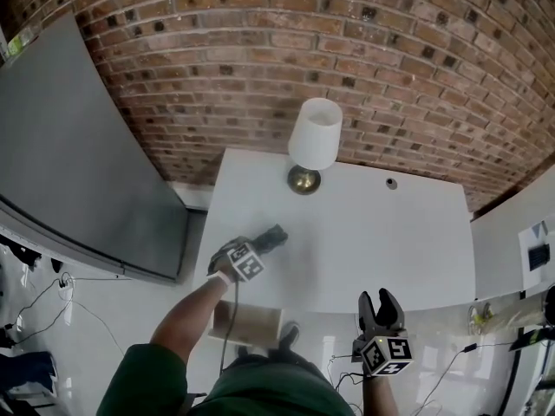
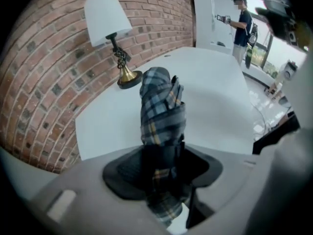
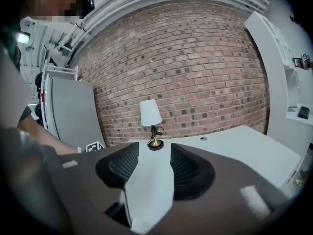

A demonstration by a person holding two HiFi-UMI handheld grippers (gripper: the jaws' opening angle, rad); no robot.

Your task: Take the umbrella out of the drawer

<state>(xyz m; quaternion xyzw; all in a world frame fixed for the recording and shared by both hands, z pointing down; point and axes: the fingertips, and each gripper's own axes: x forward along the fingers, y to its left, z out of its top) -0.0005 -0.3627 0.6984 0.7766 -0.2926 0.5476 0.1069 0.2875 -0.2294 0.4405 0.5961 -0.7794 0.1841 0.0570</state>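
Note:
My left gripper (image 1: 260, 248) is shut on a folded plaid umbrella (image 2: 161, 106), blue, grey and yellow, which sticks out past the jaws over the left part of the white table (image 1: 408, 250). In the head view the umbrella (image 1: 270, 238) shows as a dark bundle just above the tabletop. My right gripper (image 1: 381, 306) hovers at the table's near edge, open, with nothing between its fingers (image 3: 188, 168). An open drawer (image 1: 247, 323) shows below the table's front edge, under my left forearm; its inside is hidden.
A lamp (image 1: 312, 146) with a white shade and brass base stands at the back of the table against the brick wall. A grey panel (image 1: 78, 154) stands at the left. A person (image 2: 242, 26) stands far off beyond the table. Cables lie on the floor.

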